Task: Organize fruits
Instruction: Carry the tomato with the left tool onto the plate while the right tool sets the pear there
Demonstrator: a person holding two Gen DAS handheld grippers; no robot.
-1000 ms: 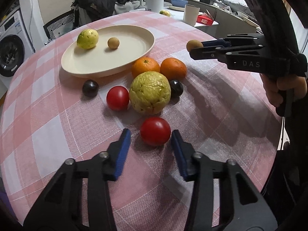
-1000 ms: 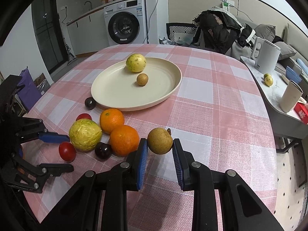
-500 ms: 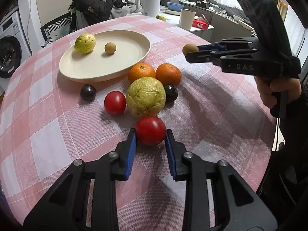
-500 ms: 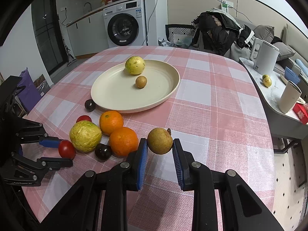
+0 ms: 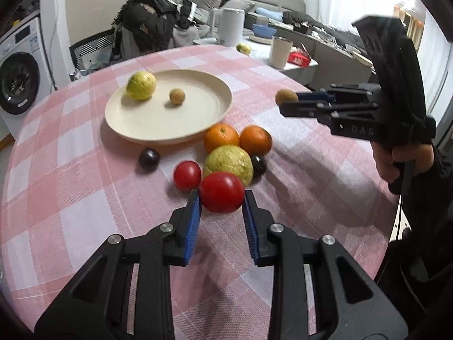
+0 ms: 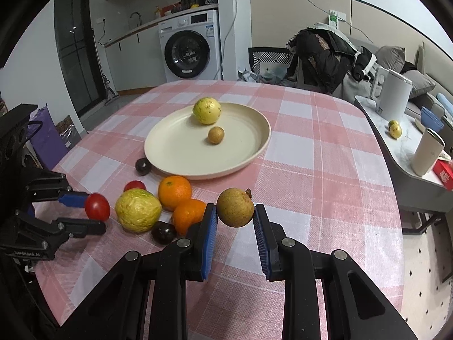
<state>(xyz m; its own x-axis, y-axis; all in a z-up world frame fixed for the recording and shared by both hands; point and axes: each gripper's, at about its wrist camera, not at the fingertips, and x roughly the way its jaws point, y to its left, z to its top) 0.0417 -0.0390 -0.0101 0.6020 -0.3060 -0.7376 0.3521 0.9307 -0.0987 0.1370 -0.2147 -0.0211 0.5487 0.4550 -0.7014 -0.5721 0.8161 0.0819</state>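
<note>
Item: left tool [image 5: 221,215], lower centre of the left wrist view. Its jaws have just been closing and now clamp a red tomato [image 5: 221,192] between the blue pads; in the right wrist view that tomato appears clear of the cloth at the left edge.

Item: right tool [image 6: 235,223], lower centre of the right wrist view. Narrow, gripping a small brown round fruit [image 6: 235,207] held above the desk [image 6: 325,170].

Item: cream plate [image 6: 254,153], upper centre of both views, carrying a yellow-green fruit [image 6: 206,111] and a second small brown fruit [image 6: 216,135].

Item: loose fruit on the checked cloth just before the plate: two oranges [image 5: 221,138], a large yellow-green fruit [image 5: 228,162], another red tomato [image 5: 187,175], two dark plums [image 5: 149,158].

Step in hand, as judged: both picks made, carry to the plate pending. The next move calls for bringing each fruit over the rim to a bare part of the plate, low, before easing the grip, since round fruit will roll.

Views compared: the left wrist view shows the hand [image 5: 402,161] on the right tool's handle, at right. The right wrist view alone shows the brown fruit's stem stub.
</note>
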